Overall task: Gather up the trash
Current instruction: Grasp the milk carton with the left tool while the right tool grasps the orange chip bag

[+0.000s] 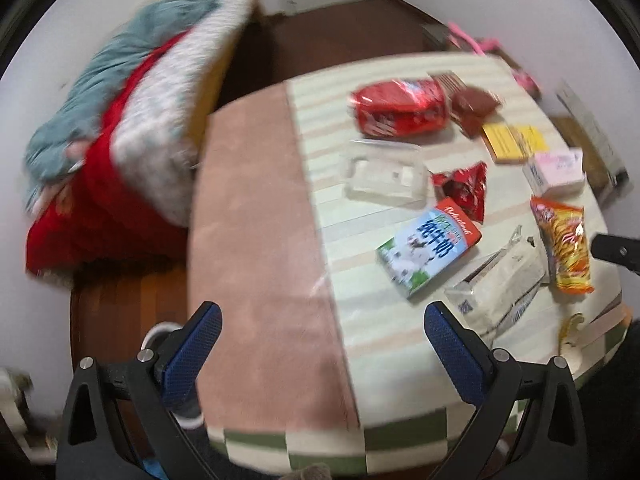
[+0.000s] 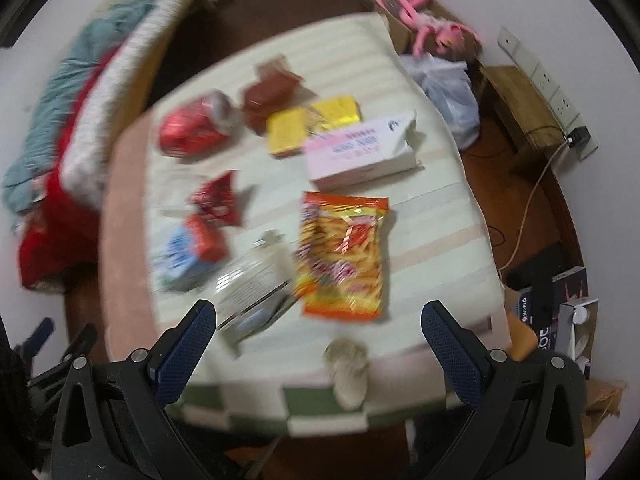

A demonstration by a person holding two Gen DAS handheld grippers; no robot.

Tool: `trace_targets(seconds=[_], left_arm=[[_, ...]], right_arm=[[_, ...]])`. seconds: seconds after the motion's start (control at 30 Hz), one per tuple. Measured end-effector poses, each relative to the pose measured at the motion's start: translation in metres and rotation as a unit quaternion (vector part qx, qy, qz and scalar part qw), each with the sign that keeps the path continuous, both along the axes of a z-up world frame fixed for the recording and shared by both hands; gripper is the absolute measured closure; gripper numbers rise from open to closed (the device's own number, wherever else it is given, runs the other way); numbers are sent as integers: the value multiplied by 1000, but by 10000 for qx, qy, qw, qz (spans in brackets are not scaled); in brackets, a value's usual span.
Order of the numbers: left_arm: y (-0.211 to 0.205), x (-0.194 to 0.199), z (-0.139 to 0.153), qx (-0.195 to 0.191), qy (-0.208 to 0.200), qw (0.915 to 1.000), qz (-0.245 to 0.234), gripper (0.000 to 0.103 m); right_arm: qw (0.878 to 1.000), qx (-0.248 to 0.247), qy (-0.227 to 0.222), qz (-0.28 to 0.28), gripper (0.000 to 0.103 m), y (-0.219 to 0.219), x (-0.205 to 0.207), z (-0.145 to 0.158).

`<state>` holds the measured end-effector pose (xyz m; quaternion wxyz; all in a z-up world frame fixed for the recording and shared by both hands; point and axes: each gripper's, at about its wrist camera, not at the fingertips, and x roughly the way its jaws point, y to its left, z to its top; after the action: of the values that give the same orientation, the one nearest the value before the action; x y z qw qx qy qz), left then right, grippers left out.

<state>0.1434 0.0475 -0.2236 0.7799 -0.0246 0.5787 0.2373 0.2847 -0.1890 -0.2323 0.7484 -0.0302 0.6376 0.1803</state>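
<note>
Lying ahead of spread right gripper (image 2: 320, 320) jaws: orange snack bag (image 2: 344, 256).

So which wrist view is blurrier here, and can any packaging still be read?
Right wrist view: heavy motion smear, orange snack bag and milk carton unreadable. Left wrist view: milder blur, milk carton print is sharper; bedding pile streaked. Both show fisheye curvature.

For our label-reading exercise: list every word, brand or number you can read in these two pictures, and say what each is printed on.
"纯牛奶" (the last two characters are clearest): blue print on the milk carton.
"WI-FI", apparently: on a dark box on the floor.
Too blurred to read: the red script on the carton's top, and the print on the red bag, orange snack packet, pink box and yellow packets.
</note>
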Motion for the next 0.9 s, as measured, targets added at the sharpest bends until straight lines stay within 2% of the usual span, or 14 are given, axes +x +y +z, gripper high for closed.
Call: trace_targets(seconds=[0.13,0.3,0.33,0.37,0.4,0.43,0.53,0.57,0.6,0.7,0.77,0.8,0.83,0.9], left_arm=[[-7,45,-29,-95,478,9943,-947,0],[-25,86,-61,-485,888,9749,-1982,3],[-26,89,-65,-546,966,9722,-2061,7],[-27,93,-69,-596,1039,9706,-2090,21],[-26,95,-73,-671,1098,9699,-2067,40],[-24,97,-76,-749,1138,9702,-2004,49],[-16,93,-71,-885,953,9776,-1657,48],[-10,89,-71,-917,970,9816,-1363,48],[1,82,-72,-992,1068,9860,-810,49],[28,53,-69,-1328,959,9858,368,49],[36,36,-66,-1456,825,9831,747,49],[39,29,-64,-1497,780,9819,863,49],[40,23,-63,-1531,739,9814,895,49],[41,18,-60,-1522,659,9829,800,48]], right_arm=[[9996,-121,208,-153,0,9,18,-30],[9989,-168,395,-188,0,17,28,-54],[9989,-184,402,-185,0,18,29,-56],[9989,-178,395,-185,0,17,31,-58],[9989,-157,389,-189,0,18,32,-60],[9990,-153,374,-201,0,18,34,-61],[9992,-169,278,-240,0,20,37,-63],[9992,-147,289,-230,0,20,38,-64],[9992,-127,291,-225,0,22,38,-66],[9994,-136,251,-175,2,26,38,-70],[9996,-149,211,-131,11,28,37,-73],[9996,-180,197,-91,20,29,35,-73],[9996,-240,170,-41,33,30,34,-74],[9991,-423,78,54,49,27,28,-73]])
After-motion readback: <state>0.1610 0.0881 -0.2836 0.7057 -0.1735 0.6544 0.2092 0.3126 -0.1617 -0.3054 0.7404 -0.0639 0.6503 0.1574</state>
